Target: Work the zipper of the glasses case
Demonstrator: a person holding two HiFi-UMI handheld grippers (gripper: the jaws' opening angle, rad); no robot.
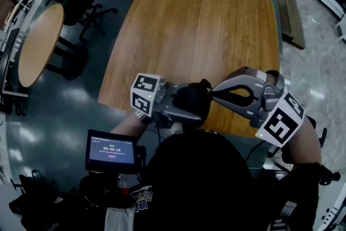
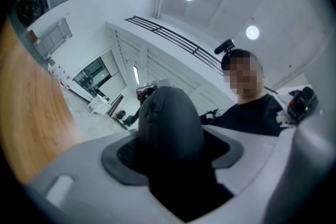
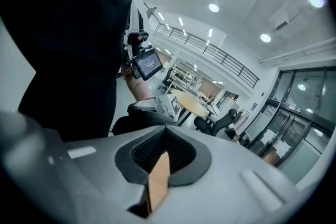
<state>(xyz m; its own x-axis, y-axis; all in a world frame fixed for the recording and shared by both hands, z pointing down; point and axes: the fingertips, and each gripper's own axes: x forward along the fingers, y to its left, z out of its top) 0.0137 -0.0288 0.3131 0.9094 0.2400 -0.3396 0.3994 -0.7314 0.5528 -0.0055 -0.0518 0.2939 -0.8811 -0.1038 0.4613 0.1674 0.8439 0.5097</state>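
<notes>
Over the table (image 1: 200,24) edge — glasses case (image 1: 192,101) between clamped left jaws, right jaws together (tips beside it)

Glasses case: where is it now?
In the head view the glasses case sits clamped in the left hand-held gripper above the wooden table, near its front edge; the shut right hand-held gripper is at its right end.

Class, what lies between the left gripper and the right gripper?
A black, rounded glasses case, clamped in the jaws of the left gripper, with the shut tips of the right gripper at its edge. The head view shows this.
</notes>
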